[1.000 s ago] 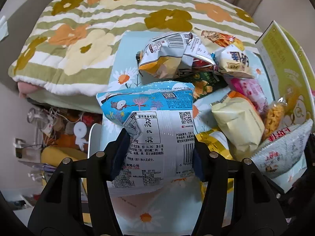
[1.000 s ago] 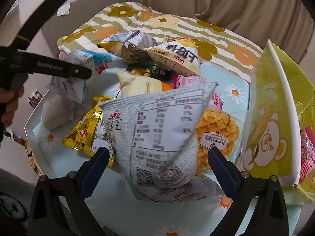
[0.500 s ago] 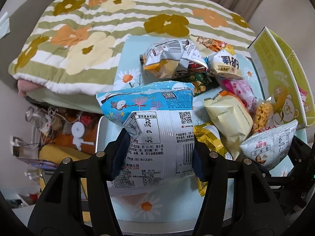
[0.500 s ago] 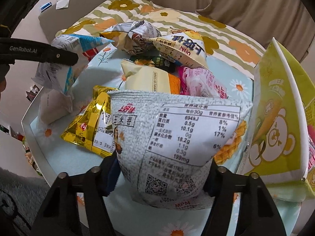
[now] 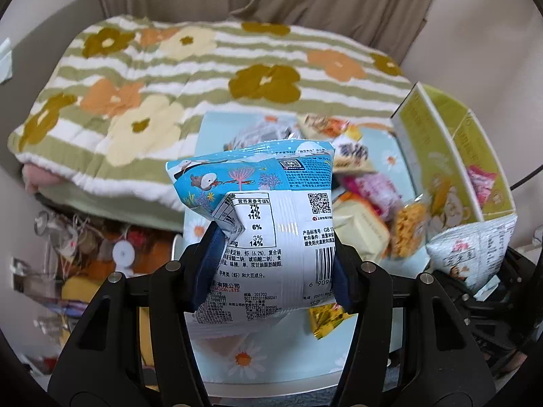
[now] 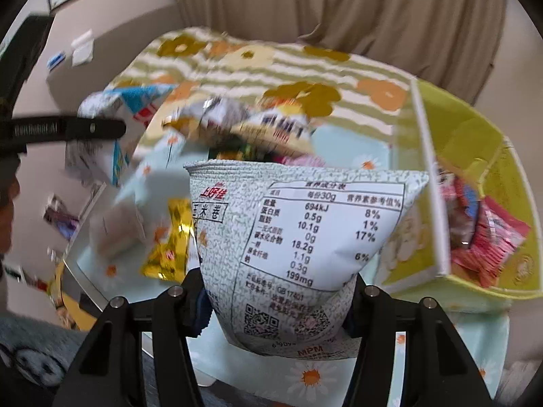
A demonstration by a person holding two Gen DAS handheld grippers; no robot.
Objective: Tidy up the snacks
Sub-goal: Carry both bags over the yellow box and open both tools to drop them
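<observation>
My left gripper [image 5: 271, 268] is shut on a blue and white snack bag [image 5: 268, 213] and holds it above the table's left end. My right gripper [image 6: 278, 302] is shut on a pale green speckled snack bag [image 6: 305, 237], also lifted; this bag shows at the right of the left wrist view [image 5: 475, 247]. The blue bag and left gripper [image 6: 112, 129] show at the left of the right wrist view. A pile of loose snack packets [image 5: 359, 183] lies on the daisy-print tablecloth [image 5: 244, 356]. A yellow-green box [image 6: 475, 156] at the right holds red packets [image 6: 488, 244].
A bed with a striped flower quilt [image 5: 152, 101] lies behind the table. Clutter [image 5: 85, 247] sits on the floor left of the table. A yellow foil packet [image 6: 169, 240] lies on the table between the two held bags. Curtains hang at the back.
Both grippers have lifted their bags higher and pulled back from the table. The right gripper closed on the green bag between the earliest frame and the middle one.
</observation>
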